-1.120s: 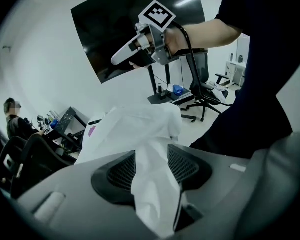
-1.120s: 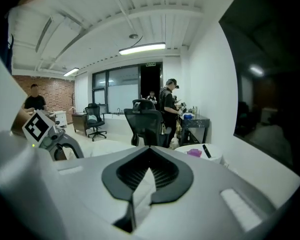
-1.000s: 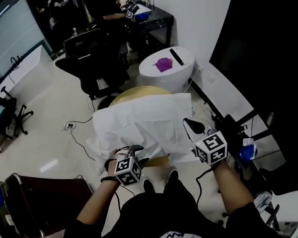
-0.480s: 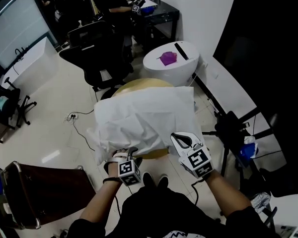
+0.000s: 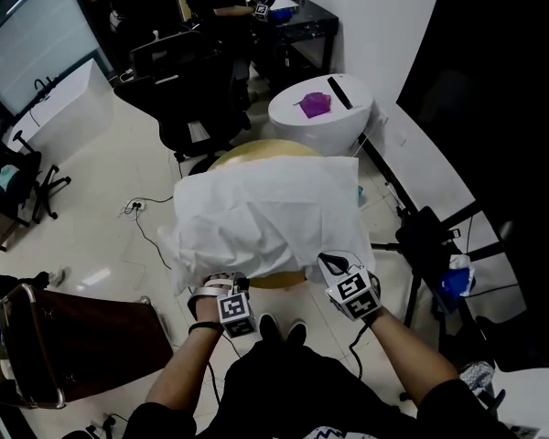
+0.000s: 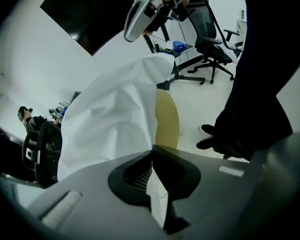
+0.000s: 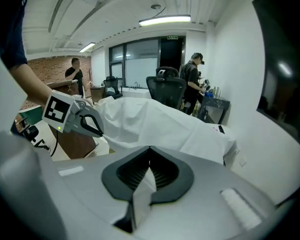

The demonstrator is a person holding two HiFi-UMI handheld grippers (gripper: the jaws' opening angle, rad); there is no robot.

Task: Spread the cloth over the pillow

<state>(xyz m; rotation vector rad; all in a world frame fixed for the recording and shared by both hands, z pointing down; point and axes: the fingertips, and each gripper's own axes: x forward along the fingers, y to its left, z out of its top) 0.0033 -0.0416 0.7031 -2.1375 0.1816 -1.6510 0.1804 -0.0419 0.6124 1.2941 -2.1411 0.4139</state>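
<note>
Cloth [image 5: 265, 213] draped and held at its near edge.
It covers the round tabletop [image 5: 256, 156], hiding the pillow; the left tool [image 5: 221, 284], jaws just closed, and the right tool [image 5: 328, 262] each pinch a white fold at the near corners.

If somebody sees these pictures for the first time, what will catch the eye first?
First the big white cloth, which hides the pillow on the round yellow table in the middle of the head view. Next, at its near edge, the left gripper, whose fingers have just closed, and the right gripper, each shut on the cloth.
</note>
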